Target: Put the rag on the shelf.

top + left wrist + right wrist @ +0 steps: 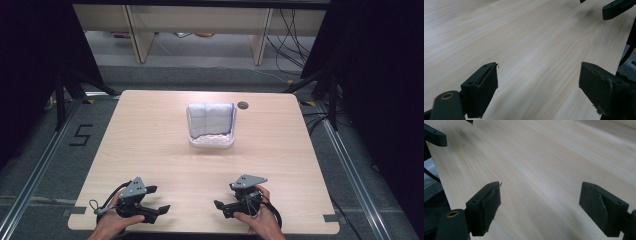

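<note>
The cloth-lined basket (211,125) sits mid-tabletop (150,150), well ahead of both tongs — left (156,200), right (223,199); both gape, empty; neither clearly nearer.

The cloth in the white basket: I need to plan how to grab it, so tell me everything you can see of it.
The cloth is white with thin purple-blue grid lines and a darker purple edge. It looks like soft fabric, folded and draped over a small white basket at the table's far middle. Only the basket touches it; both open grippers sit near the front edge, well apart from it.
</note>
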The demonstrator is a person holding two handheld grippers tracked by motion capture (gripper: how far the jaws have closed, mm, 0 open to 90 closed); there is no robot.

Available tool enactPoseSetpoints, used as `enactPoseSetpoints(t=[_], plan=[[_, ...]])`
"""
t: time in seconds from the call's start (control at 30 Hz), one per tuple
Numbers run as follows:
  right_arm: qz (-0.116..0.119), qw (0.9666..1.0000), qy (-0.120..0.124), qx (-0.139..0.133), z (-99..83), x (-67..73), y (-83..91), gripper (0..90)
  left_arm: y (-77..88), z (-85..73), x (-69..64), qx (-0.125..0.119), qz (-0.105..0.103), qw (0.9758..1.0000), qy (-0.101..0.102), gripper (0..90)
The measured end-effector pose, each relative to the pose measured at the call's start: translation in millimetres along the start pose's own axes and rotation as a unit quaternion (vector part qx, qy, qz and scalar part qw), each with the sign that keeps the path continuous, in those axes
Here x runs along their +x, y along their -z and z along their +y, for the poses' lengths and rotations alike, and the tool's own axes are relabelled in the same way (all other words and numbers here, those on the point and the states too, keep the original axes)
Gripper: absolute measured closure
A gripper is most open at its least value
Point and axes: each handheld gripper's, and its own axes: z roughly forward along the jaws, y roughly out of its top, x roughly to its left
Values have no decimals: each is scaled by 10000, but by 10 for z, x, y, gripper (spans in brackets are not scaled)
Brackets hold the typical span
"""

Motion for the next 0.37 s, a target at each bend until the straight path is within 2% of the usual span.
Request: enactPoseSetpoints(t=[0.23, 0.27, 0.3, 0.37], plan=[[-33, 10000, -35, 16, 0, 3, 4, 185, 9, 2, 17, 61, 80, 9999, -52, 151], [-45, 10000, -67, 23, -1, 6, 7, 185, -10, -7, 14, -54, 52, 10000, 20, 150], [-52, 9999, -104, 34, -1, 6, 10, 185, 3, -2, 25, 54, 41, 10000, -33, 151], [-86, 9999, -90, 27, -1, -4, 13, 185, 1, -5, 30, 81, 70, 9999, -11, 151]])
